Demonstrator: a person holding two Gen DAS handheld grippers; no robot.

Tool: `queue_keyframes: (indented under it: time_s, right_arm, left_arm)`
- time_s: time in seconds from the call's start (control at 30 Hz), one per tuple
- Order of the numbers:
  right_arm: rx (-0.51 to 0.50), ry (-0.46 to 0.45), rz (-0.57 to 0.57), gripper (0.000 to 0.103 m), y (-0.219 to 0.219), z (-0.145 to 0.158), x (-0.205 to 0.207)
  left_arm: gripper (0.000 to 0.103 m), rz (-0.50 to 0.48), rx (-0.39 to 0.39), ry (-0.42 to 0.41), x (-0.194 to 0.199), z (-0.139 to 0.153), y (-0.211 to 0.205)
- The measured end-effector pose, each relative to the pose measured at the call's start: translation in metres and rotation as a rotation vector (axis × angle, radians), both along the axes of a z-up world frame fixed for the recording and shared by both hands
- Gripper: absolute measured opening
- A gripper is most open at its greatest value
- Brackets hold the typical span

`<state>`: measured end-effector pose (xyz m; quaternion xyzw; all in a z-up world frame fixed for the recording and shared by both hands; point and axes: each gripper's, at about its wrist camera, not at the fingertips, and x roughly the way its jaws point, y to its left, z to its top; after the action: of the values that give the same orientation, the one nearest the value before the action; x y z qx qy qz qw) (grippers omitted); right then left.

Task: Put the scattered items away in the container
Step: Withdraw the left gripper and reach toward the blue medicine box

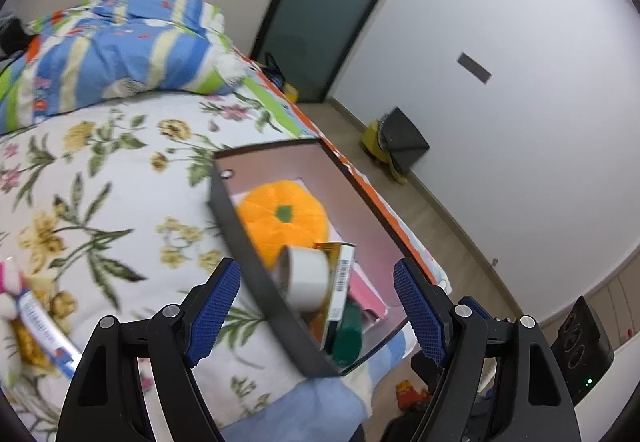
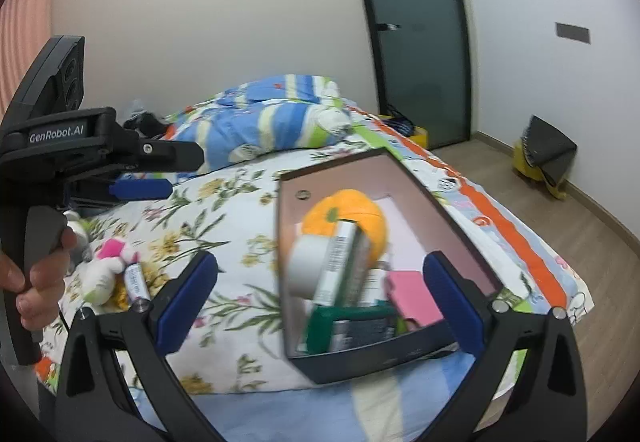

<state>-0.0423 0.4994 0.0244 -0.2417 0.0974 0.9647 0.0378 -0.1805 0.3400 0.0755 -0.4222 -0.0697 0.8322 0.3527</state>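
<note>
On the floral bedsheet (image 2: 240,254) I see the dark box (image 2: 360,358) holding an orange plush pumpkin (image 1: 280,217), a tape roll (image 1: 306,278) and small cartons. Left of the box lie a plush toy (image 2: 106,262) and a tube (image 2: 136,280). My left gripper (image 1: 316,312) and right gripper (image 2: 320,306) both hang released, grasping nothing.

Box (image 2: 360,356) on bed, partly filled.
Holds orange plush (image 2: 360,217), tape roll (image 2: 304,266), green item (image 2: 320,322), pink pad (image 2: 412,298). Toy (image 2: 108,266) and tube (image 2: 136,282) loose at 9 o'clock.
</note>
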Motion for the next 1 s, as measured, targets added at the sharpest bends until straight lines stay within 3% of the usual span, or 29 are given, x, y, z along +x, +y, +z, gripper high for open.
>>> queue_keyframes:
  time_s: [0.33,0.6,0.8,1.0]
  right_arm:
    - [-0.028,0.005,0.189,0.103,-0.09,0.029,0.008]
    - [-0.033,-0.04,0.371,0.103,-0.173,0.017,0.009]
    - [0.04,-0.099,0.446,0.103,-0.226,-0.003,0.005]
    - [0.07,-0.116,0.5,0.103,-0.248,-0.016,0.0]
  left_arm:
    - [0.08,0.17,0.011,0.022,0.029,0.025,-0.134]
    - [0.08,0.348,-0.005,-0.043,0.049,-0.003,-0.241]
    - [0.08,0.4,-0.024,-0.096,0.054,-0.039,-0.27]
    - [0.08,0.399,-0.071,-0.109,0.049,-0.075,-0.27]
